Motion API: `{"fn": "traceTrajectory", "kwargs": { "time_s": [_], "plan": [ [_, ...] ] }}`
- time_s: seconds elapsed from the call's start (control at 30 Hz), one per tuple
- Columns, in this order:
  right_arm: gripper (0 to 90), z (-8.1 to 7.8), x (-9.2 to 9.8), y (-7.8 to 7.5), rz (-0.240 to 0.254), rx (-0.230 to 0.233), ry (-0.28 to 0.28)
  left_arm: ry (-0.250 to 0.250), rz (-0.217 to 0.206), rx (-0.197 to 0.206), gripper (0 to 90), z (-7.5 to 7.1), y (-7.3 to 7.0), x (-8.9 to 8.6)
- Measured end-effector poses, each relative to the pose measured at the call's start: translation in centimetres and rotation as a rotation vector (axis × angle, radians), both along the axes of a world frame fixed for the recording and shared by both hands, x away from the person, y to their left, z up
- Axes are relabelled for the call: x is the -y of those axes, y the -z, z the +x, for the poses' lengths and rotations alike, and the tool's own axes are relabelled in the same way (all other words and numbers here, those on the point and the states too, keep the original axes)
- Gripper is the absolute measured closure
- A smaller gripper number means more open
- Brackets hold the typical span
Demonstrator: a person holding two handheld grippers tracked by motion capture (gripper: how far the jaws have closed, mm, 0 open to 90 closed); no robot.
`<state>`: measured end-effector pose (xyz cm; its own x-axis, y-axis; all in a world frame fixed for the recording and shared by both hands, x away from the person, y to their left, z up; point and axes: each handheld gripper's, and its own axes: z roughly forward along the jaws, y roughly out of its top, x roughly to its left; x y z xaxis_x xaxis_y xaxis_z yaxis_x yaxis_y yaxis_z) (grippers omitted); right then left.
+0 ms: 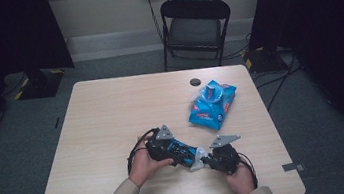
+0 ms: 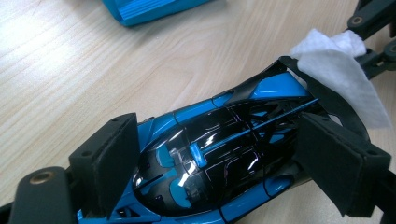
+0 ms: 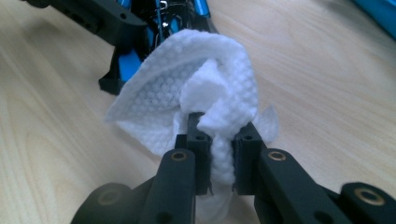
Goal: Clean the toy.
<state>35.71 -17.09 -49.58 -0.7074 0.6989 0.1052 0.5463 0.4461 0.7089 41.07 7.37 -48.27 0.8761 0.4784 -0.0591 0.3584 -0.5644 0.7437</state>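
Observation:
A blue and black toy car [image 2: 224, 154] lies across the jaws of my left gripper [image 2: 233, 161], which is shut on its body from both sides; in the high view the toy car [image 1: 181, 151] sits near the table's front edge with the left gripper [image 1: 164, 146] behind it. My right gripper [image 3: 219, 135] is shut on a crumpled white wipe [image 3: 205, 84], pinched between its pads. The wipe [image 2: 336, 65] rests against the car's end, seen in the high view as a white wipe [image 1: 198, 160] just left of the right gripper [image 1: 221, 157].
A blue wipes packet [image 1: 211, 104] lies on the wooden table [image 1: 112, 115] at the right back, its corner showing as a blue packet [image 2: 149, 9] in the left gripper view. A small dark round cap [image 1: 195, 82] sits behind it. A black folding chair [image 1: 194, 26] stands beyond the table.

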Motion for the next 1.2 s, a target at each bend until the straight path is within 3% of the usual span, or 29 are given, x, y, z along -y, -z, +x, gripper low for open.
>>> {"fn": "traceTrajectory", "kwargs": {
  "time_s": [1.2],
  "plan": [
    [80.7,3.5,-0.6,0.1,0.003,0.002,0.110,0.000,-0.001,-0.001,14.1,0.0,0.0,0.0]
  ]
}}
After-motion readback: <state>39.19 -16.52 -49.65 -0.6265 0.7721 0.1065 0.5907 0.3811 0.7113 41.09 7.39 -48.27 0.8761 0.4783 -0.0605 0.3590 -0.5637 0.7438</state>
